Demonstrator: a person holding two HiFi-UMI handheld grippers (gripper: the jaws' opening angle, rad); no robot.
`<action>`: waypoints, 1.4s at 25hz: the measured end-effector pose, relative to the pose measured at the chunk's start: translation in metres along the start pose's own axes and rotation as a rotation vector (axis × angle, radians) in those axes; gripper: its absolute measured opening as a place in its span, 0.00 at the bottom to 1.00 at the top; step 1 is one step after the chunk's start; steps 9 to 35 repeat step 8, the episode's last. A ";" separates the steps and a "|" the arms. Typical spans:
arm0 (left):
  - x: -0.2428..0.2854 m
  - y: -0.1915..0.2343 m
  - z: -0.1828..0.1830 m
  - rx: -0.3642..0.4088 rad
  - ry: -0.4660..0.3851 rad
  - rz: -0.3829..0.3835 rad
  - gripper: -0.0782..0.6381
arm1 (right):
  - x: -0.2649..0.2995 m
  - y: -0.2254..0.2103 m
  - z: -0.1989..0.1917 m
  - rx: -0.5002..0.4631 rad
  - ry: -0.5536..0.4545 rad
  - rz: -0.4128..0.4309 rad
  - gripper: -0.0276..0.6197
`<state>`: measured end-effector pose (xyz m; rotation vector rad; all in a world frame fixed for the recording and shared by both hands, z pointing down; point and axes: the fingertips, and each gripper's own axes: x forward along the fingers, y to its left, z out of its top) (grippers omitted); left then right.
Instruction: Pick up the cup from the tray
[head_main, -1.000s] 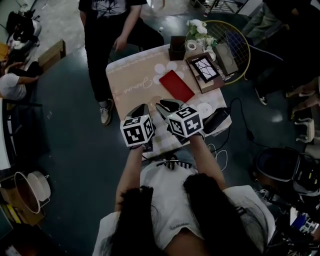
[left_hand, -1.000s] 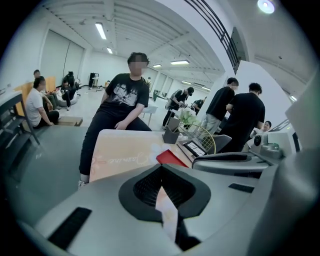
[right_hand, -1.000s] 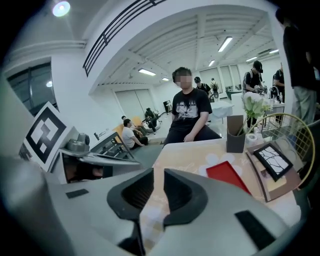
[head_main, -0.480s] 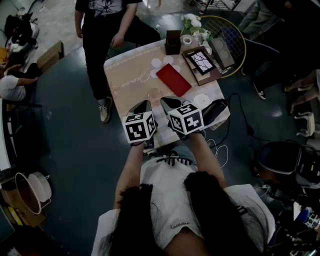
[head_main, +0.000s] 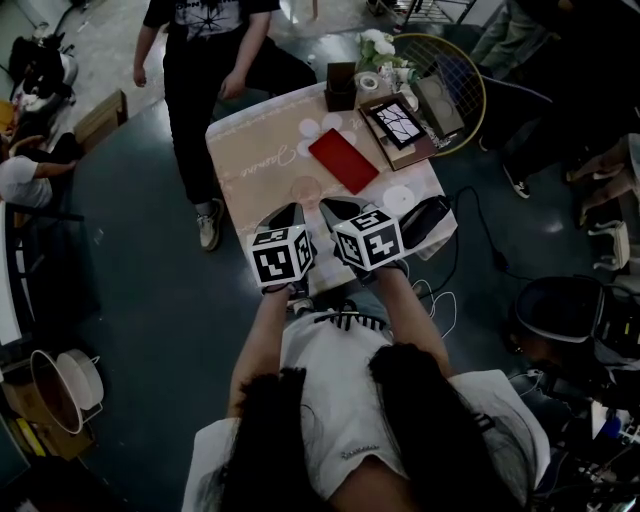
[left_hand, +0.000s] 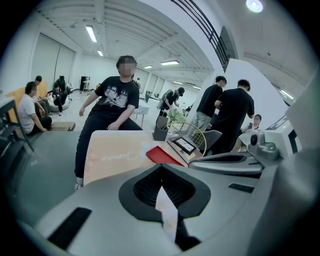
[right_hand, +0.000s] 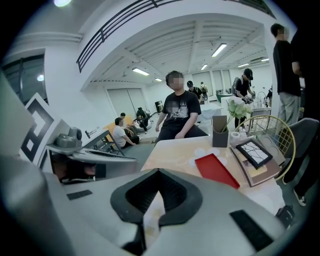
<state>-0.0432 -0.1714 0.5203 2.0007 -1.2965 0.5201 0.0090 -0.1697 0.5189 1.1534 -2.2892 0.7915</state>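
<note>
Both tools sit at the worktop's (head_main: 255, 150) near edge, lower centre of the head view, side by side w/ marker cubes almost touching. Left tool (left_hand: 161, 169): jaws closed tip to tip, nothing btwn them. Right tool (right_hand: 159, 172): same, closed & empty.

Red tray (head_main: 345, 160) lies mid-worktop, skewed to the edges, up and right of the tool tips. Cup (head_main: 305, 189): a faint clear ring on the worktop just off the tray's lower-left edge, just above the tool tips in frame; too faint to tell more.

Left half of the worktop is bare, so there's open room on that side & btwn tools and tray. Right edge is crowded: framed picture (head_main: 393, 120) on a book, yellow-rimmed racket (head_main: 450, 70) overhanging, dark box (head_main: 341, 85) and flowers (head_main: 378, 47) at the top edge, black object (head_main: 428, 218) at the lower-right corner. Person in black (head_main: 205, 60) stands at the upper-left corner.
</note>
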 end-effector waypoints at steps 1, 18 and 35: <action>0.000 -0.001 0.001 0.002 -0.002 -0.002 0.11 | -0.001 -0.001 0.000 0.000 -0.001 -0.003 0.05; -0.004 -0.009 0.000 0.024 -0.003 -0.009 0.11 | -0.006 -0.002 -0.006 -0.006 0.018 -0.010 0.05; -0.004 -0.009 0.000 0.024 -0.003 -0.009 0.11 | -0.006 -0.002 -0.006 -0.006 0.018 -0.010 0.05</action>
